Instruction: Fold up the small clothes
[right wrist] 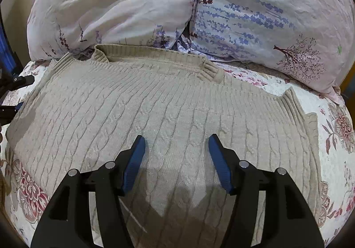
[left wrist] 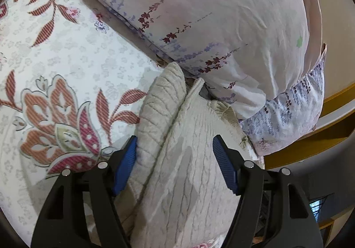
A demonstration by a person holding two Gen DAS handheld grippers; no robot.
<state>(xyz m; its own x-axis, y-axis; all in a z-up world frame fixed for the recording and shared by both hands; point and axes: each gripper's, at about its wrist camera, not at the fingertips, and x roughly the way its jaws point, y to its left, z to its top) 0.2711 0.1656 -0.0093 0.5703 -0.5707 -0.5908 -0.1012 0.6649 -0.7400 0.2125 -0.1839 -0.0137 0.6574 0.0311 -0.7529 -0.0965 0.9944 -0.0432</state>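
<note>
Beige cable-knit sweater [right wrist: 173, 101]: lying flat on floral bedsheet [left wrist: 73, 66], pillows [right wrist: 137, 3] at twelve o'clock. Left gripper [left wrist: 174, 150], right gripper [right wrist: 176, 148]: both hovering over the knit with jaws standing wide, gripping nothing.

Floral bedsheet [left wrist: 66, 52] with red-pink flowers, two pale pillows [right wrist: 115, 8] printed with purple sprigs lying on it

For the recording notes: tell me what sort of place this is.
Most likely a bedroom, on a bed: a floral bedspread, two plump floral pillows behind it, and a beige cable-knit sweater spread on the bedspread.
</note>
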